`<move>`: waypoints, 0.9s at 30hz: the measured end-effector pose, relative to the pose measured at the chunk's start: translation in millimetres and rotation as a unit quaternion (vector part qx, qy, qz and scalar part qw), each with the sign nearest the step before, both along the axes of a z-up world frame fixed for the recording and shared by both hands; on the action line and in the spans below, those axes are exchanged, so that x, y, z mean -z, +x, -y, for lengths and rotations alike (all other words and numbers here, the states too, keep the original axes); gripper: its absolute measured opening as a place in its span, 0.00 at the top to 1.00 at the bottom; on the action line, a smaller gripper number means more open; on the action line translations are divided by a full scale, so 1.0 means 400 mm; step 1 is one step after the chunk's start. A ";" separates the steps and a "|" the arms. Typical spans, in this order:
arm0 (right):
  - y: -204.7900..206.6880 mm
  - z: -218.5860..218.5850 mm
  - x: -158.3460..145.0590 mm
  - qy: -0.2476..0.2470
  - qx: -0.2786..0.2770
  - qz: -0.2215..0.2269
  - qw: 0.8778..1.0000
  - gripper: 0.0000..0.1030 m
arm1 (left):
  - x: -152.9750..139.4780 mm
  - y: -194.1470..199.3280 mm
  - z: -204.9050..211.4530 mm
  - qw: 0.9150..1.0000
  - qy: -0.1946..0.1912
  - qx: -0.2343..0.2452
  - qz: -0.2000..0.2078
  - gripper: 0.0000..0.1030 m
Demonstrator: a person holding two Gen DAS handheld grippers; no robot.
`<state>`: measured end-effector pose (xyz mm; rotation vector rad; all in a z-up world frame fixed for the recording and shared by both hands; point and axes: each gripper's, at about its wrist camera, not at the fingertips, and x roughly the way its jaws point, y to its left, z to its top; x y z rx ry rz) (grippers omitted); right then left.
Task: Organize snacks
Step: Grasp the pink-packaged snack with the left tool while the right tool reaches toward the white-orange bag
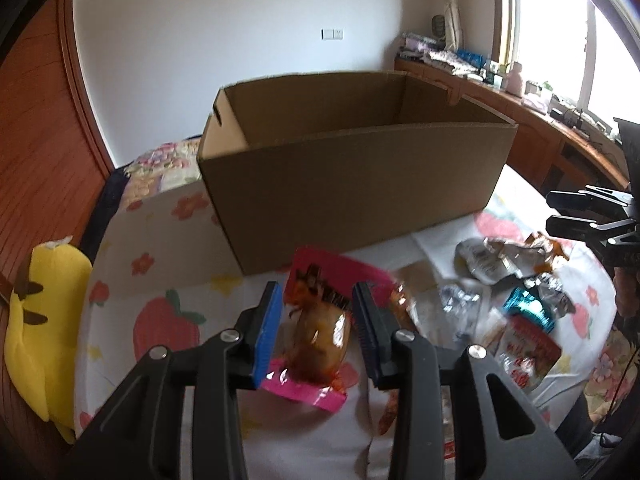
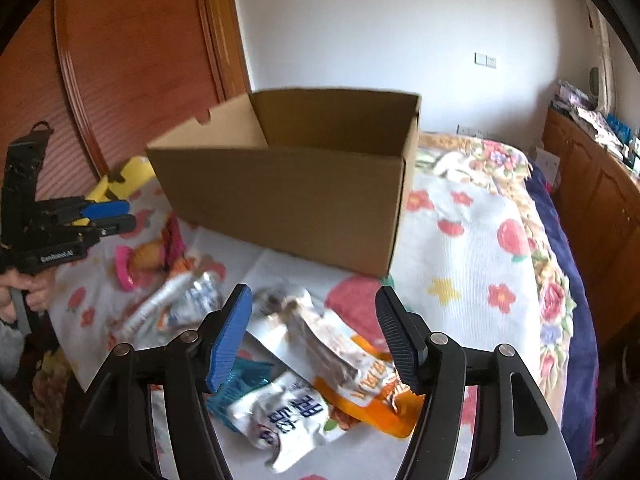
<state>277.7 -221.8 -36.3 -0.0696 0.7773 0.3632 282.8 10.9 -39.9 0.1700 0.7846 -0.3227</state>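
Note:
An open brown cardboard box [image 1: 352, 172] stands on a flowered bedspread; it also shows in the right wrist view [image 2: 292, 196]. My left gripper [image 1: 316, 328] is open, its fingers straddling a pink snack packet [image 1: 316, 340] that lies on the bed, also visible in the right wrist view [image 2: 148, 260]. My right gripper [image 2: 316, 344] is open above a heap of packets: a silver and orange one [image 2: 340, 356], a white one [image 2: 280, 412], a teal one [image 2: 240, 384]. The heap shows in the left wrist view [image 1: 508, 280], with my right gripper [image 1: 576, 212] beside it.
A yellow plush toy [image 1: 44, 332] lies at the bed's left edge. A wooden wardrobe [image 2: 120, 60] stands behind the bed. A wooden sideboard [image 1: 532, 120] with clutter runs under the window at the right. The bedspread [image 2: 472, 248] extends right of the box.

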 end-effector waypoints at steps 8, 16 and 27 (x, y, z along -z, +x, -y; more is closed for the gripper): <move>0.028 0.004 0.073 -0.006 -0.010 -0.029 1.000 0.36 | 0.064 0.007 0.003 0.999 0.022 0.008 -0.030 0.64; 0.041 -0.014 0.124 -0.016 -0.029 -0.052 0.998 0.36 | 0.069 0.004 -0.003 0.999 0.013 0.013 -0.029 0.61; 0.058 -0.012 0.147 -0.019 -0.024 -0.067 0.997 0.35 | 0.110 0.024 0.012 0.997 0.035 0.031 -0.053 0.59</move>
